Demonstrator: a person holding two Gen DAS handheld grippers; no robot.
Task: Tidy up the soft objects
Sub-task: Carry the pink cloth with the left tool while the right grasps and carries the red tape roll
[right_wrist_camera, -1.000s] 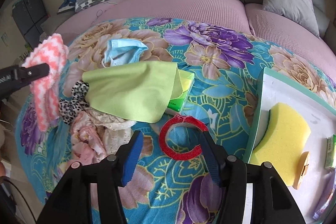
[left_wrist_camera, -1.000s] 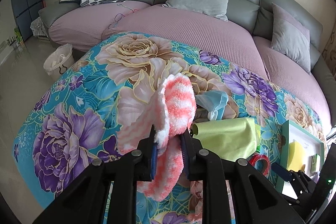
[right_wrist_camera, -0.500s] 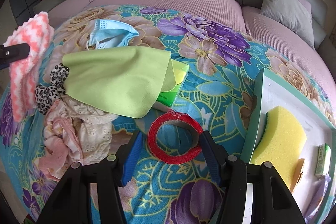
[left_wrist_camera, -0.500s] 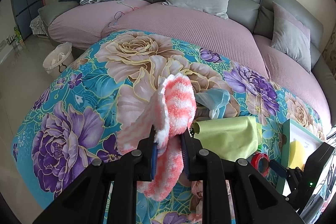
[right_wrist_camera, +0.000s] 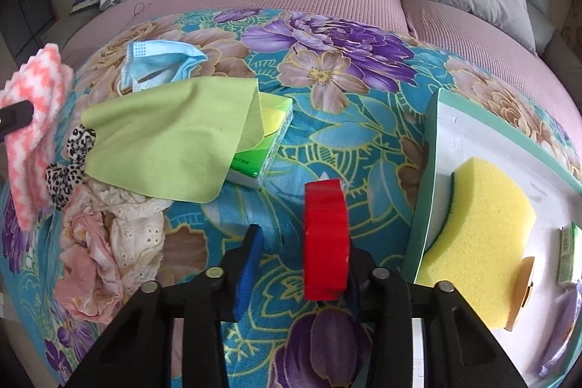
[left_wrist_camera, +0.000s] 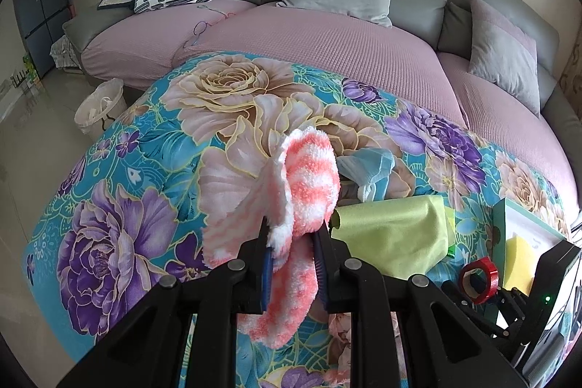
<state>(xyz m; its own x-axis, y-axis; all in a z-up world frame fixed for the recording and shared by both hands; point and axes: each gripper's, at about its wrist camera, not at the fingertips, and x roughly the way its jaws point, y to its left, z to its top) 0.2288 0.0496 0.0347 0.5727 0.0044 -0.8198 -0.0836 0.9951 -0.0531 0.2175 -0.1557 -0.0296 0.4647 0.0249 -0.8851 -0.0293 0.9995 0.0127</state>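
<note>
My left gripper [left_wrist_camera: 293,239] is shut on a fluffy pink-and-white cloth [left_wrist_camera: 309,177], which hangs above the floral cover; the same cloth [right_wrist_camera: 32,119] shows at the left edge of the right wrist view. My right gripper [right_wrist_camera: 296,246] points down at the cover and its jaws are closing. A red tape roll [right_wrist_camera: 325,239] stands on edge between them, against the right finger. The blue left pad [right_wrist_camera: 249,260] is still apart from it. A green cloth [right_wrist_camera: 171,137], a blue face mask [right_wrist_camera: 160,68], a leopard scrunchie [right_wrist_camera: 69,162] and a pink-and-cream lace garment [right_wrist_camera: 109,242] lie to the left.
A green tissue pack [right_wrist_camera: 269,133] peeks from under the green cloth. At the right, a teal-rimmed tray [right_wrist_camera: 433,140] holds a yellow sponge [right_wrist_camera: 483,235] and small items. A grey sofa [left_wrist_camera: 338,39] with cushions curves behind, and a white basket [left_wrist_camera: 100,104] stands on the floor.
The red tape roll has gone from lying flat between the right fingers to standing on edge against the right finger, and those jaws have narrowed. The left gripper keeps its hold, unmoved.
</note>
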